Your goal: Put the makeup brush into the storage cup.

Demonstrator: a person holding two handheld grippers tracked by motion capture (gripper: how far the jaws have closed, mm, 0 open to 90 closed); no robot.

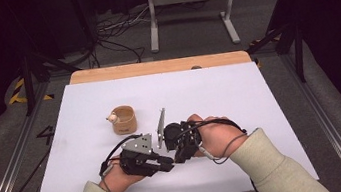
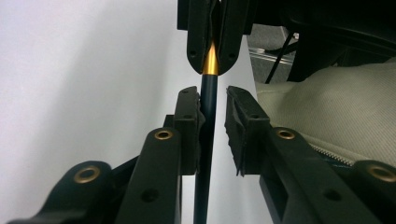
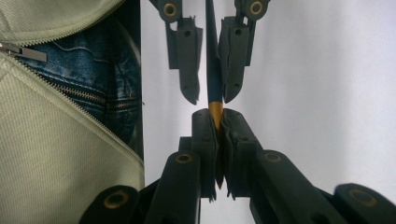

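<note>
pen: thin dark-blue stick with a gold tip, a pen (image 2: 208,100) or pencil as far as I can tell, held up off the white worktop (image 1: 238,91) between my two hands, down around 6 o'clock on the sheet

right tongs: my right tongs (image 3: 218,116) are clamped tight on the gold end, which sits wedged between the pads

left tongs: my left tongs (image 2: 214,95) are narrow around the dark shaft but not squeezing yet. One pad looks right against it, while the other has a sliver of daylight.

how it'll handle: I reckon it's very light and stiff, with a smooth round barrel, so it could roll or slide in the pads if I pull along its length

where to grab: I'd take the dark shaft just behind the gold bit, square across the pads and close to the other grip, so it can't lever sideways

cup: a little wooden cup (image 1: 124,120) sits at about 10 o'clock from my hands, well apart, with a small pale thing on its rim

hard to see: from above the pen is buried behind the tongs and the grey plate (image 1: 161,126). Its far end runs out of the bottom of the left view, and I can't tell if the gold part is a cap or a tip, or what that pale thing on the cup is.
</note>
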